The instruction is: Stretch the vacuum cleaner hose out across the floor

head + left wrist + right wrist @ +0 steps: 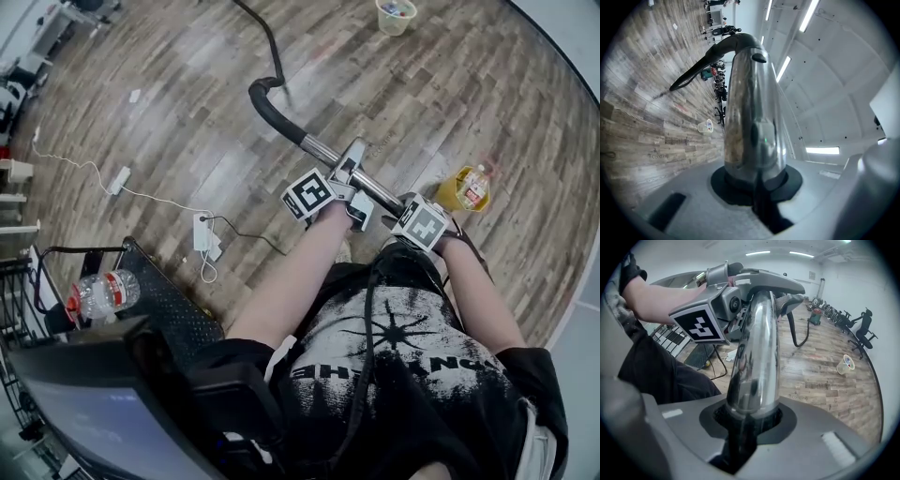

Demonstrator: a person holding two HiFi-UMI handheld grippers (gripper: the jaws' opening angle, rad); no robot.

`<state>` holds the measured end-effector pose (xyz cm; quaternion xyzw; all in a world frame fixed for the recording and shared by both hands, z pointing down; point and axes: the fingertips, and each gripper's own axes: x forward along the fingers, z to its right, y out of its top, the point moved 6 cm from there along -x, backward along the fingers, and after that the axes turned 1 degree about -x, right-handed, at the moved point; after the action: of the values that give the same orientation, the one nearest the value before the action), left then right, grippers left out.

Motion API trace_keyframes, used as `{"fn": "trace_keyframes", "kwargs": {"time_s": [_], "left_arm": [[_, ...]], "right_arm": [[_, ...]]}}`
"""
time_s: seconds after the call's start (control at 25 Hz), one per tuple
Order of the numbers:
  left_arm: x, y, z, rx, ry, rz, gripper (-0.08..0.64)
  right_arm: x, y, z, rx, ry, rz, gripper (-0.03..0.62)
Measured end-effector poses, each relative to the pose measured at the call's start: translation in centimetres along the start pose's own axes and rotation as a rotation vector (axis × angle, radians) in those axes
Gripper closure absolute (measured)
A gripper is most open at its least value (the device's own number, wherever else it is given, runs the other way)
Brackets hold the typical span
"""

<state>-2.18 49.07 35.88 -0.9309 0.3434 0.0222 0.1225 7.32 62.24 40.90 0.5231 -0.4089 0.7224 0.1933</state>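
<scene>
Chrome metal tube (330, 157), the rigid end piece of the vacuum cleaner hose (266, 42), is held in both grippers above the wooden floor (169, 122).

Left gripper (349, 178): jaws clamped on the tube, on the side nearer the black curved grip (265, 101). Right gripper (401, 208): jaws likewise clamped on the tube, at its near end, close to the person's body. Each gripper view shows the tube running straight out from between its own jaws, seated in the dark pads with no visible gap.

Position of the hose: it leaves the curved grip beyond the left gripper and runs off across the floor toward the top of the head view. In the right gripper view it sags in a loop and leads to a canister (815, 315) far down the room, apparently the cleaner body. No flexible hose lies between either pair of jaws, only the tube.

Assessment: the step in hand is hauling the tube end away from the canister to draw the hose out.

Recommended practice:
- Hold both grips firm and spaced along the tube so it cannot swivel.
- Pull in line with the hose, not across it.
- Carry the tube low.
- Stop once the slack is gone, so the canister is not dragged.
- A plastic cup (395, 16) stands near the hose's path; steer clear of it.
</scene>
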Motion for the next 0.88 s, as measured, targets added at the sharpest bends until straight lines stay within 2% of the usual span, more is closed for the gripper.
{"fn": "trace_keyframes", "kwargs": {"time_s": [0.24,0.52,0.88], "left_arm": [[-0.5,-2.3,1.9,0.035,-0.012,0.003,0.517],[-0.3,-7.3,3.3,0.037,0.007,0.028,0.517],[0.1,-15.4,2.6,0.013,0.031,0.019,0.517]], "right_arm": [[-1.5,-1.8,-1.1,-0.018,-0.018,0.037,0.497],[-4.0,-6.6,-1.7,-0.038,-0.023,0.032,0.499],[-5.6,-14.6,-2.8,-0.046,-0.175,0.036,0.485]]}}
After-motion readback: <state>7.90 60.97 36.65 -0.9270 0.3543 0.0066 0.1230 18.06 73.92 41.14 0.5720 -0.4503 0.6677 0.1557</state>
